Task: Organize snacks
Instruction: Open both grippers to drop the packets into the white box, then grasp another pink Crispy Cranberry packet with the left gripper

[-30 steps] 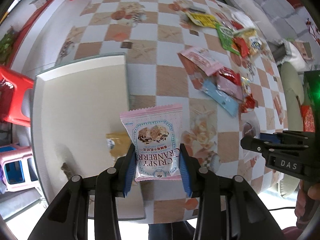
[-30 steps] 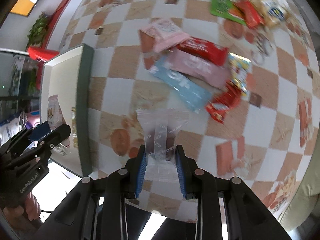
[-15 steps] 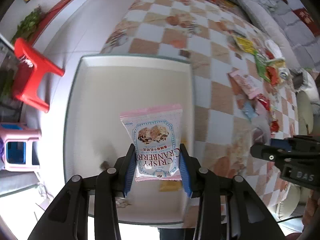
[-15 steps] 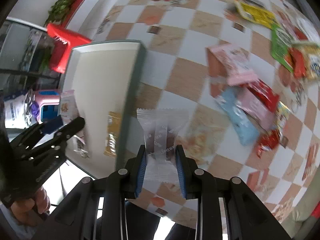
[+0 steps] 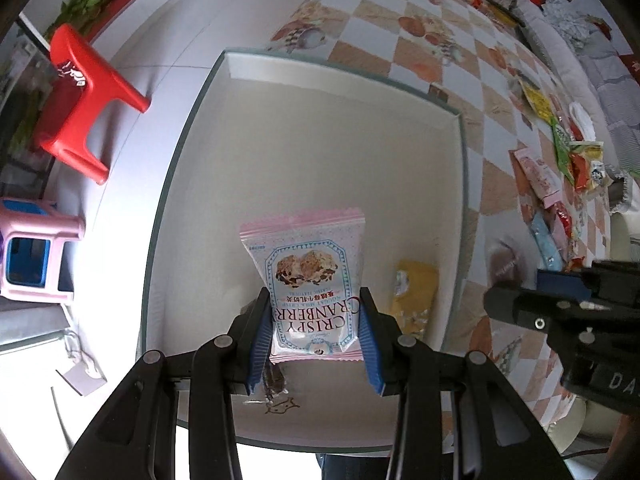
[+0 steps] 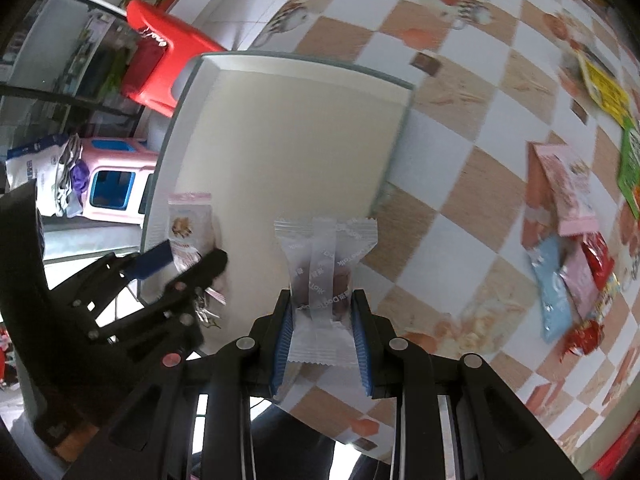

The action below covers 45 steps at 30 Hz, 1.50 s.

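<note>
My left gripper (image 5: 312, 316) is shut on a pink and blue Crispy Cranberry packet (image 5: 310, 280) and holds it above the near part of a cream tray (image 5: 320, 140). A yellow packet (image 5: 412, 296) and a dark wrapped snack (image 5: 274, 380) lie in the tray. My right gripper (image 6: 322, 316) is shut on a clear wrapped snack (image 6: 324, 268) above the tray's (image 6: 288, 128) right edge. The left gripper (image 6: 180, 268) with its packet shows at the left of the right wrist view. The right gripper shows at the right of the left wrist view (image 5: 560, 304).
Several loose snack packets (image 6: 568, 248) lie on the checkered tablecloth (image 6: 460, 100) to the right of the tray. A red stool (image 5: 80, 100) and a pink stool (image 5: 32, 256) stand on the floor beyond the table's left edge.
Both grippers have moved left with their snacks, from over the tablecloth to over the tray. The left one is now well over the tray, the right one at its right edge.
</note>
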Tool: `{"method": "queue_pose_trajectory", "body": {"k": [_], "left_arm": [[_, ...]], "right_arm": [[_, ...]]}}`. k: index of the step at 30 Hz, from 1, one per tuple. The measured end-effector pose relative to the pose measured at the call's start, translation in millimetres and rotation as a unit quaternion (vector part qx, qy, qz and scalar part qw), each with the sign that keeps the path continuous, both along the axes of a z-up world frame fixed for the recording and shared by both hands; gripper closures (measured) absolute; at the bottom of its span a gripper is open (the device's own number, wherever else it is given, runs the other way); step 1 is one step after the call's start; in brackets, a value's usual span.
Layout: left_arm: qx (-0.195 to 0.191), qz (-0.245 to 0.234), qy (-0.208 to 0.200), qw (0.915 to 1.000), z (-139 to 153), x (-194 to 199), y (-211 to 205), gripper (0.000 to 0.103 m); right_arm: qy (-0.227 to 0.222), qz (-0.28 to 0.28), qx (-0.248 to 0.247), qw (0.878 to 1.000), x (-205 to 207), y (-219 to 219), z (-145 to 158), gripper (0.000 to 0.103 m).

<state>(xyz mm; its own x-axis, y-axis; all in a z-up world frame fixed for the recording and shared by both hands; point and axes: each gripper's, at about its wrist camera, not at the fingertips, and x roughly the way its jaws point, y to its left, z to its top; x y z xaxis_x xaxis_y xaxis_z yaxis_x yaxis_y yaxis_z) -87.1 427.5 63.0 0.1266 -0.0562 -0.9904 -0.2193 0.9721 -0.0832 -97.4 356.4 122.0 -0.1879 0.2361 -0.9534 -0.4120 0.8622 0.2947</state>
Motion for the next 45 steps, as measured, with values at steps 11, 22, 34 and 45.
{"method": "queue_pose_trajectory", "body": {"k": [11, 22, 34, 45], "left_arm": [[0.003, 0.005, -0.003, 1.0000, -2.9, -8.9, 7.5, 0.024], [-0.003, -0.008, 0.014, 0.9999, -5.8, -4.8, -0.3, 0.024], [-0.045, -0.101, -0.001, 0.9938, 21.0, 24.6, -74.3, 0.023], [-0.123, -0.079, 0.047, 0.9881, 8.6, 96.6, -151.3, 0.022]], "right_arm": [[0.020, -0.005, 0.000, 1.000, 3.2, 15.7, -13.6, 0.073], [0.040, -0.083, -0.038, 0.995, 11.3, -50.0, -25.3, 0.000], [0.084, -0.242, -0.076, 0.964, -20.0, -204.8, -49.5, 0.000], [0.105, -0.333, -0.068, 0.935, -59.2, -300.9, -58.1, 0.000]]}}
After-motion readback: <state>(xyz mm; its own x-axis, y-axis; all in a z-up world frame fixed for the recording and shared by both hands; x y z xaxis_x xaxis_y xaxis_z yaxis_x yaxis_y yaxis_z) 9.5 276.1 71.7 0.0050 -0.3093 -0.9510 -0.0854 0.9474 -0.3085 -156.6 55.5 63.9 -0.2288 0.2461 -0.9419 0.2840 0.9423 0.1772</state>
